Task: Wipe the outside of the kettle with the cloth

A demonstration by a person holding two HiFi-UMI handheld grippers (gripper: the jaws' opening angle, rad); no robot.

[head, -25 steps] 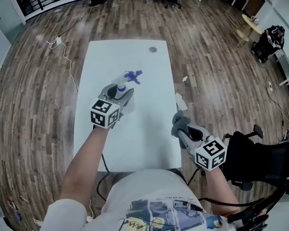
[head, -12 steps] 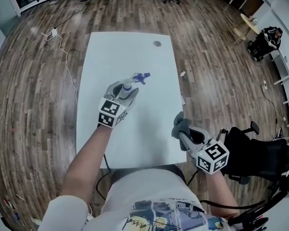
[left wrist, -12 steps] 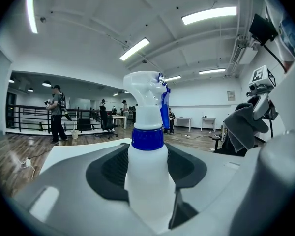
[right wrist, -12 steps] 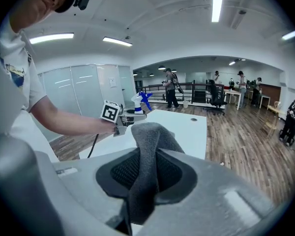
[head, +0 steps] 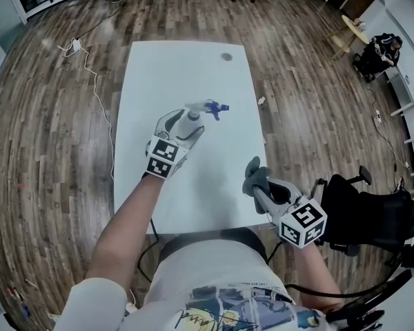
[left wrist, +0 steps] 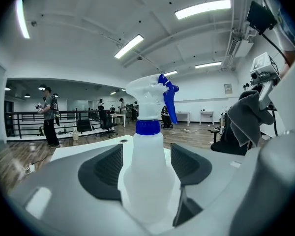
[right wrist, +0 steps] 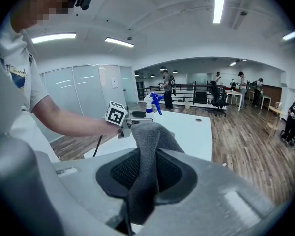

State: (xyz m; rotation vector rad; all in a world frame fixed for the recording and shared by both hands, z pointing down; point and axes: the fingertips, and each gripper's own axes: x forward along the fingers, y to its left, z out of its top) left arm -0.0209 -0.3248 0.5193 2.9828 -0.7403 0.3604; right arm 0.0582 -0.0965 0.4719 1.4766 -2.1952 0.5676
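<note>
A person at the near edge of a white table (head: 159,67) works two hand-held grippers: the left gripper (head: 182,125), over the middle of the table, has just been opening its jaws, which now stand released on either side of a white spray bottle (head: 192,118) that stands upright on the tabletop between them, its blue trigger head turned toward the table's right edge; the right gripper (head: 257,185), just off the table's near right corner, is clenched on a grey cloth (head: 256,174), a fold of it bunched between the jaws and rising above them; a small dark round fitting (head: 225,56) sits near the table's far end, a pale cable (head: 96,85) trails across the wooden floor to the table's left, and a black office chair (head: 372,219) stands to its right
</note>
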